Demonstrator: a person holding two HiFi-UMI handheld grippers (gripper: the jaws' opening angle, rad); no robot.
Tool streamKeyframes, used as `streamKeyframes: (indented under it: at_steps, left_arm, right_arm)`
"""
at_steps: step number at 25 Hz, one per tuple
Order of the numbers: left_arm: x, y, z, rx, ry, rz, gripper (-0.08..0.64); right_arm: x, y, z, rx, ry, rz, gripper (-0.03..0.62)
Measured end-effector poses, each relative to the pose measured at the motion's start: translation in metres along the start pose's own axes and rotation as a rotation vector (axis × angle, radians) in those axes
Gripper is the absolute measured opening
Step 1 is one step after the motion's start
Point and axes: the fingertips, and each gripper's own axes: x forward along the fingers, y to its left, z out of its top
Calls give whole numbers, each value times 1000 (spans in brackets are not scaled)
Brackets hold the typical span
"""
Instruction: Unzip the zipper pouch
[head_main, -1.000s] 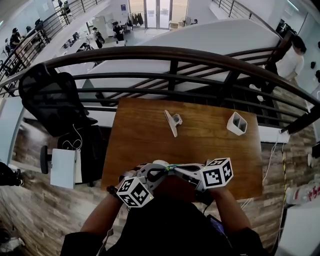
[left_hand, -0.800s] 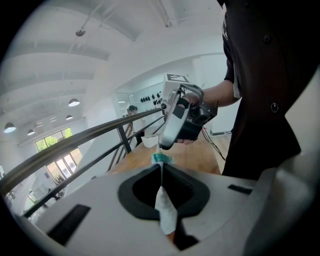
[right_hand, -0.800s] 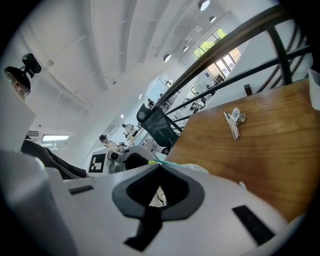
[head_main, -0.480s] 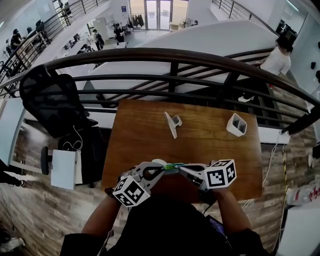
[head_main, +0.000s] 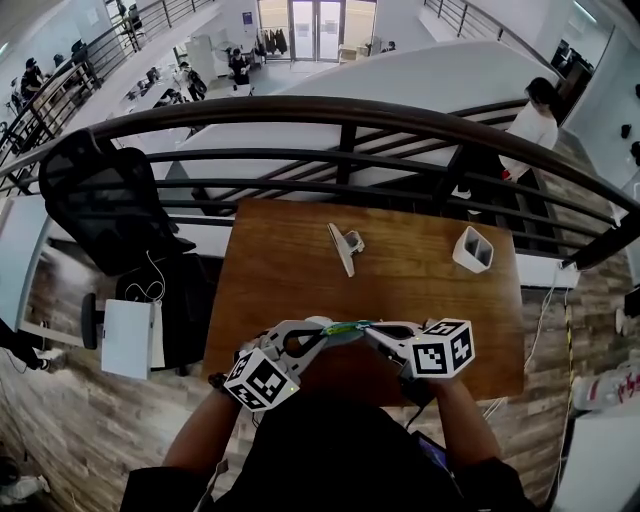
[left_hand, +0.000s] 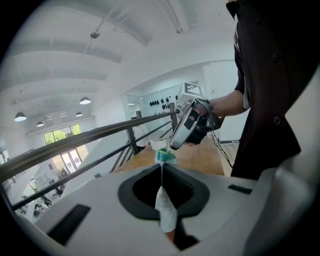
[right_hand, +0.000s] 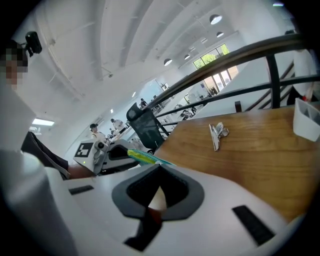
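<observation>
Green pouch (head_main: 347, 327): held above the wooden table (head_main: 300, 260) at 6 o'clock in the head view; stretched between both tools; how far the zip is open cannot be told
Left gripper (head_main: 322, 336): found at 7 o'clock; clenched on one end of the pouch, with pale cloth pinched between the jaws
Right gripper (head_main: 370, 331): found at 5 o'clock; clenched on the other end of the pouch; the zip tab is probably what is pinched, but it cannot be made out
Step in hand: the tab is to be drawn along the zip line, away from the left grip; the cloth should be held taut and level so that the slider is not jammed
Clip (head_main: 345, 247): seen at 12 o'clock, well apart
</observation>
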Motion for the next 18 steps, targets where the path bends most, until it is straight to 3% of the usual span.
streamKeyframes:
  at_steps: [18]
  left_arm:
    - [1,8,4,-20,-25,20,17]
  right_arm:
    - [-18,-29,3,-54,-41,-154,-3]
